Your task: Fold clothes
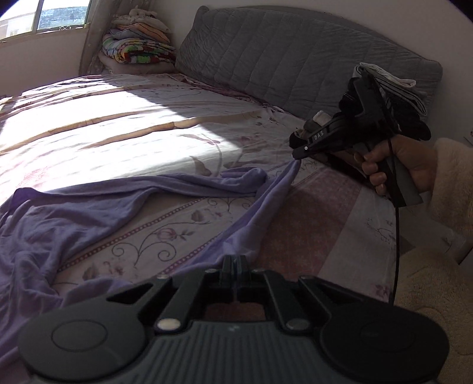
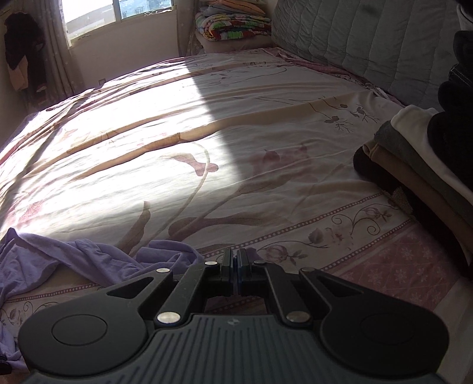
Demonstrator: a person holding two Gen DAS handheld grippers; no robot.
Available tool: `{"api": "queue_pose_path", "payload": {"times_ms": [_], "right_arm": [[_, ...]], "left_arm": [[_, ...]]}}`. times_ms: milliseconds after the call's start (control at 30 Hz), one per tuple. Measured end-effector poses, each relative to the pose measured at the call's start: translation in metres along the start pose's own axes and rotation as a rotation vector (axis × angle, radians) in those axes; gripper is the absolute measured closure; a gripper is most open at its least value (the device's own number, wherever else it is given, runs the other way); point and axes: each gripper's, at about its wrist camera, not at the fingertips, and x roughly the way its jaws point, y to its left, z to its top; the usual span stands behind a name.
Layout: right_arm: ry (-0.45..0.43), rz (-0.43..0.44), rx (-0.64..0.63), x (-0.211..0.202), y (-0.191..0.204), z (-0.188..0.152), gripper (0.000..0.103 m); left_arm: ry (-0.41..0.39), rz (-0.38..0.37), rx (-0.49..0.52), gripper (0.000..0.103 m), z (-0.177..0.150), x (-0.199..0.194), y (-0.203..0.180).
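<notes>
Left wrist view is taken low over the bed (image 1: pixel 147 124), from its near edge, aimed along the left gripper (image 1: pixel 235 263) toward the quilted headboard (image 1: pixel 295 59) and the window (image 1: pixel 44 17) beyond the bed's far corner. The right gripper (image 1: pixel 297 158) is seen at close range, right of frame, above the bed's near part. Right wrist view is likewise taken low from the near edge, aimed along its own fingers (image 2: pixel 226 260) across the bed (image 2: pixel 266 133) to the same window (image 2: pixel 118 11); the headboard (image 2: pixel 369 44) is caught at upper right. Shared by both: the sunlit bed, the purple garment (image 1: pixel 88 201) (image 2: pixel 88 254) lying close to each lens, the folded blanket pile (image 1: pixel 139 44) (image 2: pixel 233 26) at the bed's far end.
</notes>
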Motion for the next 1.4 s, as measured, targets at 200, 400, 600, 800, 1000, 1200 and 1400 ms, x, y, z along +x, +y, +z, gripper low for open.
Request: {"api": "queue_pose_path", "payload": {"times_ms": [200,400,600,800,1000,1200,1400], "right_arm": [[0.01,0.007,-0.046,-0.013,0.006,-0.002,0.1],[0.051,-0.018,-0.158,-0.032,-0.001,-0.032,0.1],[0.114,-0.032,-0.171,-0.047,-0.028,-0.062,0.1],[0.188,-0.025,-0.158,-0.042,-0.039,-0.079,0.1],[0.162,0.027,-0.14,-0.048,-0.023,-0.078,0.089],[0.131,0.139,-0.219,-0.054,0.031,-0.065,0.076],[0.116,0.282,-0.335,-0.056,0.103,-0.064,0.072]], "left_arm": [[0.051,-0.028,0.018,0.102,-0.019,-0.008,-0.001],[0.074,-0.089,0.049,0.103,-0.025,-0.018,-0.007],[0.098,-0.129,0.078,0.103,-0.029,-0.021,-0.016],[0.146,-0.05,0.047,0.099,-0.031,-0.013,-0.01],[0.162,0.121,-0.054,0.06,-0.029,-0.019,0.006],[0.143,0.303,-0.267,0.049,-0.023,-0.032,0.034],[0.092,0.486,-0.447,0.049,-0.026,-0.058,0.064]]}}
